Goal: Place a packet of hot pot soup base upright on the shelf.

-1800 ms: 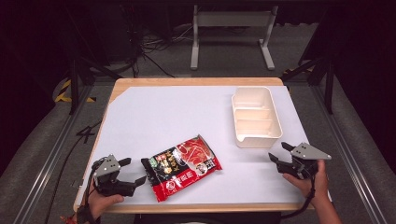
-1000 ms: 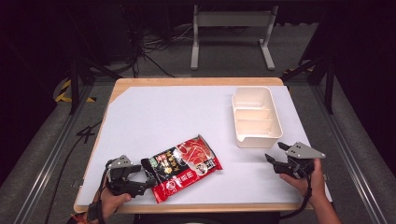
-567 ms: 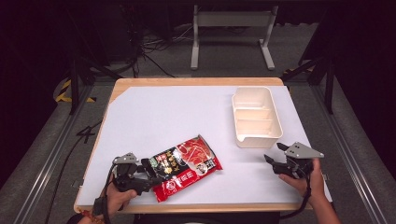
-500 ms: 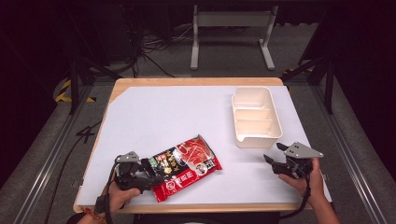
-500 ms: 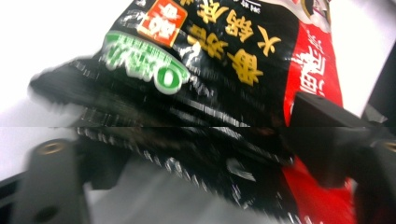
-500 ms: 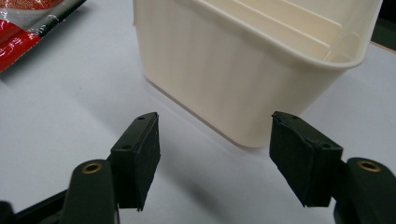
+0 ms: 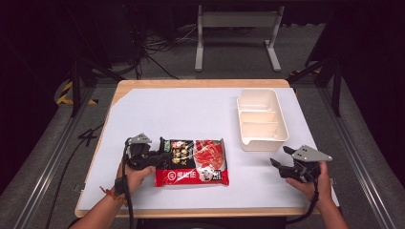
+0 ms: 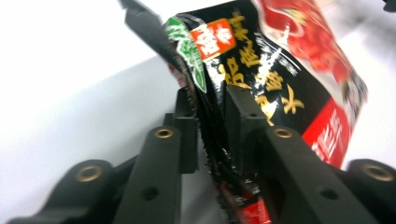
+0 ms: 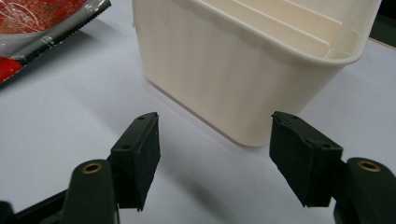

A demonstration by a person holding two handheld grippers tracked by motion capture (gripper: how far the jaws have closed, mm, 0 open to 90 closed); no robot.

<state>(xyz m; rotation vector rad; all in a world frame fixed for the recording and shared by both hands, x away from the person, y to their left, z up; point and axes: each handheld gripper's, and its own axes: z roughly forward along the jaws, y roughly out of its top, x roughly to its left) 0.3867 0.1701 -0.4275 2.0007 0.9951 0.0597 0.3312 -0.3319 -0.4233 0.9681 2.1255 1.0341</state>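
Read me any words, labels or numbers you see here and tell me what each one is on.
Gold Chinese characters on the black part of the food packet: too blurred and tilted to read.
White characters on the packet's orange square and red bottom band: too small and blurred to read.
White divided bin: no text.
Left gripper and right gripper: no text.

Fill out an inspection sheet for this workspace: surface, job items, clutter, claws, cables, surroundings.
Surface: white sheet over a wooden table.
Job items: red and black food packet lying flat near the front edge; cream divided tray empty, at the right.
Clutter: nothing seen.
Claws: left claw shut on the packet's left edge, the foil pinched between its jaws in the left gripper view; right claw open, holding nothing, near the tray's front wall.
Cables: one trails from each claw toward the person's wrist.
Surroundings: dark floor, loose cables, a grey metal stand behind the table.
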